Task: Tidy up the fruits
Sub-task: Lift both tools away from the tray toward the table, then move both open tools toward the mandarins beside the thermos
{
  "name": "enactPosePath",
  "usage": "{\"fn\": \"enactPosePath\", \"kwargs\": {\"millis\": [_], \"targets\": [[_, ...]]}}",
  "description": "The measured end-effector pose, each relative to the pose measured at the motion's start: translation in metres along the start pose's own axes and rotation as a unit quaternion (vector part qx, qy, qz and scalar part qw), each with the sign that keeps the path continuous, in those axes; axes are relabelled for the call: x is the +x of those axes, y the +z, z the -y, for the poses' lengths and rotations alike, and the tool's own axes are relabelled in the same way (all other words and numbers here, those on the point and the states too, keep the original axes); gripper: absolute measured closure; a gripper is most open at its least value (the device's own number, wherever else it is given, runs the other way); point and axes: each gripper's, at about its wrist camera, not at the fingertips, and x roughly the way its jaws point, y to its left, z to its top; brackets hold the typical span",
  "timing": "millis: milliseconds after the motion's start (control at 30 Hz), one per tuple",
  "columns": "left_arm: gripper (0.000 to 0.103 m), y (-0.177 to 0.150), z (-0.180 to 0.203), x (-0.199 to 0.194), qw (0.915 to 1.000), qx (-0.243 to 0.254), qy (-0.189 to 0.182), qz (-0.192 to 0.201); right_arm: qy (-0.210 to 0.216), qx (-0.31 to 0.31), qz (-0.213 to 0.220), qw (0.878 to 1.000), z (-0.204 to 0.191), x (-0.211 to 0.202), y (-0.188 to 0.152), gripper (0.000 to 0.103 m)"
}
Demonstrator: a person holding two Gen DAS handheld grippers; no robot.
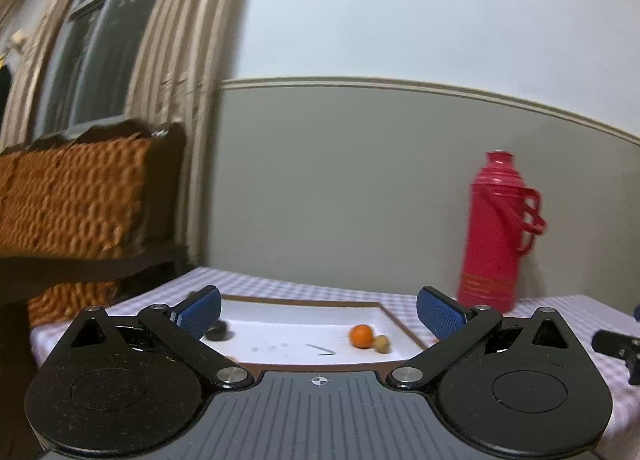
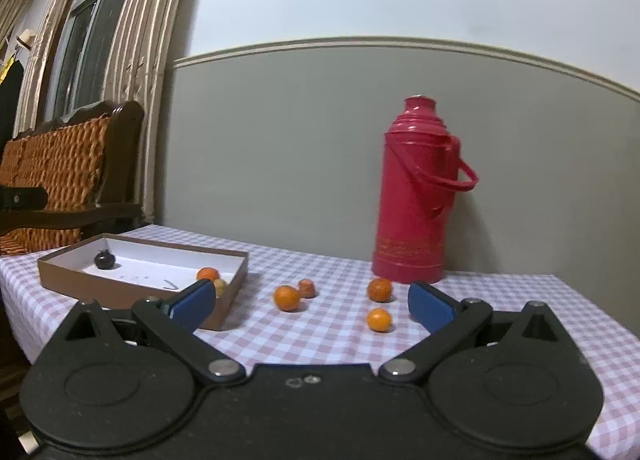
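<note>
Each gripper (image 1: 319, 314) (image 2: 312, 302) had 2 blue textured pads (image 1: 438, 316), black linkage arms, silver screws and round black housings.

Left tongs (image 1: 319, 310): spread wide, blue pads empty, above the tray's near edge.
Tray (image 1: 394, 322): white inside, brown rim, on the checked table (image 1: 568, 312).
Fruit: an orange (image 1: 361, 335) touching a small tan fruit (image 1: 382, 343); a dark fruit (image 1: 219, 332) far left.
Red thermos (image 1: 496, 232): upright behind the tray.

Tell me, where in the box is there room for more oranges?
The box is mostly bare: its white middle, between the dark fruit at the far left and the orange and tan fruit crowding the right corner.
</note>
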Motion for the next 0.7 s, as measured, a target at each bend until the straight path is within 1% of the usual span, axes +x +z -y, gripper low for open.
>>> {"fn": "enactPosePath", "kwargs": {"millis": [100, 300, 400, 600, 700], "targets": [[0.000, -0.001, 0.018, 0.001, 0.9997, 0.018, -0.018, 0.004, -0.006, 0.003, 0.004, 1.000, 0.008, -0.006, -0.001, 0.006], [0.000, -0.005, 0.049, 0.002, 0.9966, 0.061, -0.054, 0.009, -0.024, -0.015, 0.015, 0.999, 0.020, -0.021, -0.006, 0.006], [0.000, -0.006, 0.061, 0.003, 0.9950, 0.070, -0.071, 0.009, -0.030, -0.022, 0.015, 0.999, 0.023, -0.025, -0.008, 0.006], [0.000, -0.008, 0.080, 0.015, 0.9934, 0.082, -0.080, -0.002, -0.032, -0.036, 0.009, 0.999, 0.024, -0.025, -0.009, 0.006], [0.000, -0.009, 0.089, 0.025, 0.9928, 0.085, -0.084, -0.008, -0.034, -0.043, -0.010, 0.998, 0.026, -0.015, -0.007, 0.006]]}}
